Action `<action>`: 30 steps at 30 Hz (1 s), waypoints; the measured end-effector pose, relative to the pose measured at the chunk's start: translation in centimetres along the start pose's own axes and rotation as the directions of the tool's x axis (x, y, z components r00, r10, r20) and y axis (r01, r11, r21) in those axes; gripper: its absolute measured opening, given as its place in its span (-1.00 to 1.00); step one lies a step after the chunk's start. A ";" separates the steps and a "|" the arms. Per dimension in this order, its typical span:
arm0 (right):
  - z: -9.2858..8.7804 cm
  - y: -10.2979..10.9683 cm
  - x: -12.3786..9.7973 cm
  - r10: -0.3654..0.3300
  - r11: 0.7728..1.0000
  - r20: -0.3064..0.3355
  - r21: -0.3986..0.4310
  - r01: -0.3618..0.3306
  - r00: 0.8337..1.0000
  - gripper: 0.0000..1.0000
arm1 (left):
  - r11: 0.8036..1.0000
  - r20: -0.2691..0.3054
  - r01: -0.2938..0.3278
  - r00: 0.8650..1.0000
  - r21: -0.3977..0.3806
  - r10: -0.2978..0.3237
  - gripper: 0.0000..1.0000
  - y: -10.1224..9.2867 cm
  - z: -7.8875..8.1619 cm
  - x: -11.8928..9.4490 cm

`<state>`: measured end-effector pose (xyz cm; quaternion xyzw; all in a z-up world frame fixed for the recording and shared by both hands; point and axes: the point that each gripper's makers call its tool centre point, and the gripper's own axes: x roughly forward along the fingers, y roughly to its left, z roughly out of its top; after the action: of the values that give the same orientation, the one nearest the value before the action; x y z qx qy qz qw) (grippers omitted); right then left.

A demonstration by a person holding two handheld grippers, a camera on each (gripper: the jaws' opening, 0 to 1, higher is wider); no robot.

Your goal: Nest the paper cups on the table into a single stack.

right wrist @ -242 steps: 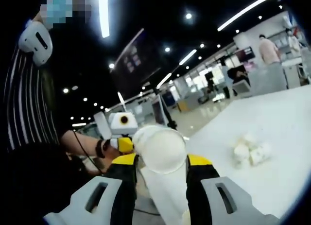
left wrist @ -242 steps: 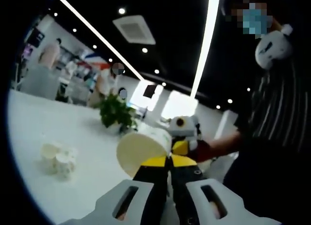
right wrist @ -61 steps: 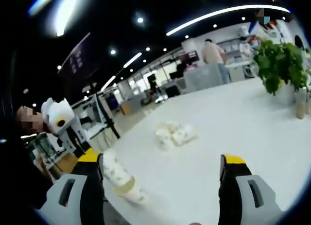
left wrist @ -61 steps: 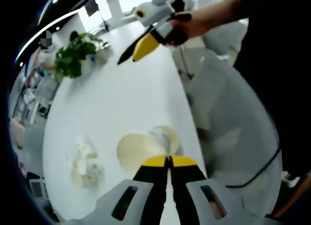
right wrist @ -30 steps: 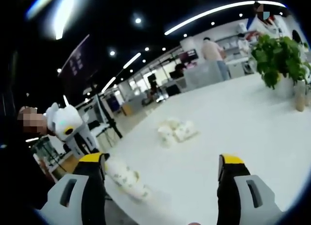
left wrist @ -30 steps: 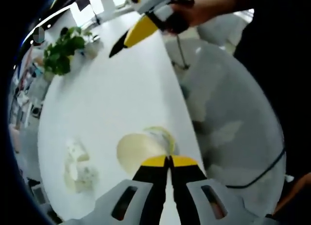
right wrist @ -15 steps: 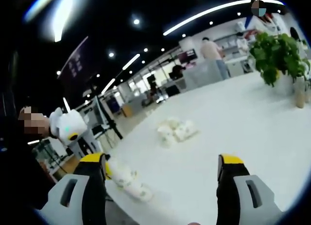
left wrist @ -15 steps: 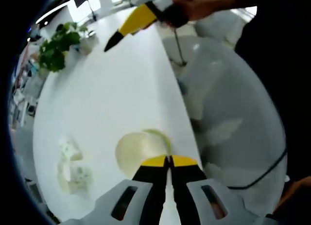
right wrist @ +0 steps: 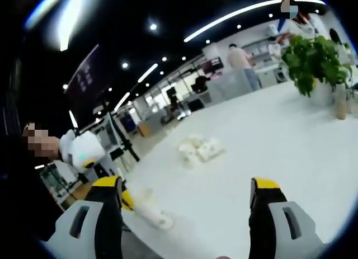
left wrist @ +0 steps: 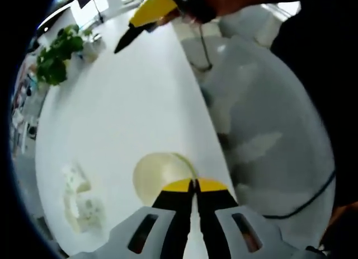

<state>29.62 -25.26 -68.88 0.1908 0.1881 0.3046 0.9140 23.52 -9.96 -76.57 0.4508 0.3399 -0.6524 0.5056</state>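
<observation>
Left gripper (left wrist: pixel 194 184) has dropped closer to the table (left wrist: pixel 140 102) over the last two seconds; jaws stay clamped on the rim of the nested cup stack (left wrist: pixel 159 175), near the table's right edge. Right gripper (right wrist: pixel 187 192) is spread wide, empty. Loose cups (right wrist: pixel 200 149) sit clustered mid-table, well apart from the stack. My take: seat the stack upright before releasing, then fetch one loose cup by its rim.

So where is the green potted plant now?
The green potted plant stands far back on the white table, at upper right in the right gripper view, beyond the loose paper cups.
</observation>
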 end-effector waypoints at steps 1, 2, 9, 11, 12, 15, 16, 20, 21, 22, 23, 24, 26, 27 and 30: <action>0.0 0.0 -0.1 0.000 1.000 0.001 0.003 0.000 1.000 0.86 | 1.000 -0.001 0.004 1.000 0.000 -0.004 -0.98 -0.1 0.0 0.0; -0.1 0.0 -0.1 -0.001 1.000 0.000 0.002 0.001 1.000 0.85 | 1.000 -0.002 0.008 1.000 0.000 -0.008 -0.97 -0.2 0.0 0.1; -0.3 0.1 -0.4 0.000 1.000 0.000 0.009 0.000 1.000 0.84 | 1.000 0.002 0.017 1.000 -0.015 -0.017 -0.83 -0.5 -0.2 0.4; -0.3 0.1 -0.5 0.000 1.000 0.001 0.013 0.000 1.000 0.83 | 1.000 0.008 0.017 1.000 -0.024 -0.017 -0.76 -0.6 -0.2 0.5; -0.4 0.1 -0.5 -0.001 1.000 0.002 0.013 0.001 1.000 0.83 | 1.000 0.014 0.014 1.000 -0.027 -0.014 -0.71 -0.5 -0.1 0.5; -0.5 0.0 -0.7 -0.003 1.000 0.004 0.016 0.003 1.000 0.83 | 0.999 0.010 0.010 1.000 -0.037 -0.009 -0.66 -0.4 -0.2 0.5; -0.4 0.0 -0.7 -0.004 1.000 0.005 0.018 0.003 1.000 0.83 | 0.999 0.013 0.013 1.000 -0.038 -0.013 -0.66 -0.4 -0.1 0.5; -0.5 -0.1 -0.7 -0.004 1.000 0.006 0.023 0.004 1.000 0.83 | 0.998 0.019 0.016 1.000 -0.056 -0.015 -0.64 -0.3 -0.1 0.5; -0.4 -0.2 -0.6 -0.005 1.000 0.009 0.026 0.004 1.000 0.83 | 0.998 0.021 0.015 1.000 -0.058 -0.014 -0.64 -0.3 -0.2 0.5; -0.4 -0.2 -0.6 -0.005 1.000 0.010 0.028 0.004 1.000 0.83 | 0.998 0.024 0.011 1.000 -0.060 -0.010 -0.63 -0.2 -0.2 0.5; -0.3 -0.2 -0.6 -0.005 1.000 0.010 0.029 0.005 1.000 0.83 | 0.998 0.032 0.009 0.999 -0.063 -0.007 -0.62 -0.1 -0.2 0.3; -0.3 -0.3 -0.6 -0.007 1.000 0.010 0.027 0.006 1.000 0.83 | 0.997 0.063 0.006 0.998 -0.075 -0.001 -0.63 -0.1 0.1 0.2; -0.1 -0.3 -0.6 -0.008 1.000 0.010 0.025 0.007 1.000 0.83 | 0.996 0.075 -0.004 0.997 -0.092 0.011 -0.63 0.1 0.0 -0.1; 0.0 -0.4 -0.6 -0.009 1.000 0.009 0.023 0.009 1.000 0.83 | 0.995 0.081 -0.007 0.997 -0.104 0.015 -0.62 0.2 0.0 -0.2; 0.1 -0.5 -0.5 -0.009 1.000 0.004 0.019 0.008 1.000 0.83 | 0.987 0.128 -0.007 0.991 -0.163 0.028 -0.59 0.4 0.2 -0.6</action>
<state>29.54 -25.96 -68.86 0.1992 0.1898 0.2985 0.9139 23.91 -10.01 -75.92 0.3677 0.3542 -0.6461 0.5673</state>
